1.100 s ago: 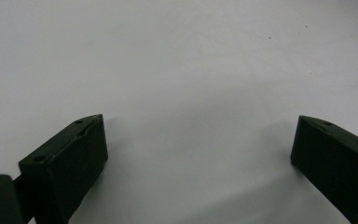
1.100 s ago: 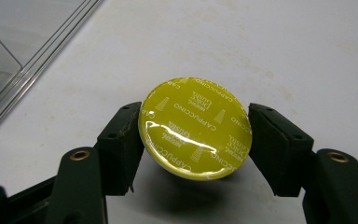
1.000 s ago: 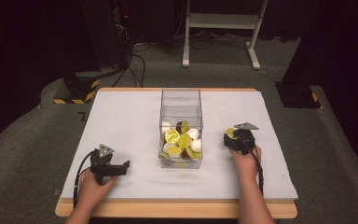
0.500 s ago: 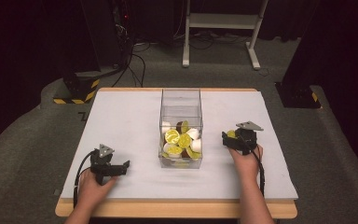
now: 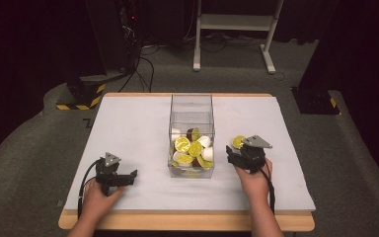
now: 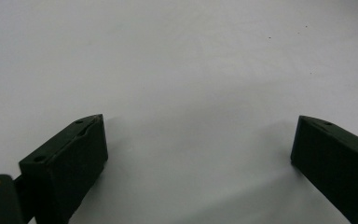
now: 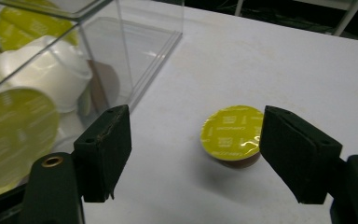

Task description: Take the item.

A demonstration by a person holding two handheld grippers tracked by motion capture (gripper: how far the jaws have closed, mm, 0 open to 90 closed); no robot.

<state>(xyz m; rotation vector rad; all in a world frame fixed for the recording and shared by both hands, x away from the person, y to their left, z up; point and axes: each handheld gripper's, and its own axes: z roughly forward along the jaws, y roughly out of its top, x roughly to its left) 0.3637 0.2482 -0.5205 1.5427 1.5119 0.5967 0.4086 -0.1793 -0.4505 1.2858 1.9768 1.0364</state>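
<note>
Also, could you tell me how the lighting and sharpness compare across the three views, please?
High view: the white table is evenly lit against dark surroundings, and the image is slightly soft. Left gripper view: the fingers cast faint soft shadows and the image is grainy. Right gripper view: the yellow-lidded capsule is fairly sharp; the clear box at the near left is blurred, with reflections.

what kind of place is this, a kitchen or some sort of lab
Probably a lab or recording studio, not a kitchen. A white-topped table stands on grey carpet among dark curtains, with cables and a yellow-black striped base behind it. A clear box of coffee capsules sits between two handheld grippers.
</note>
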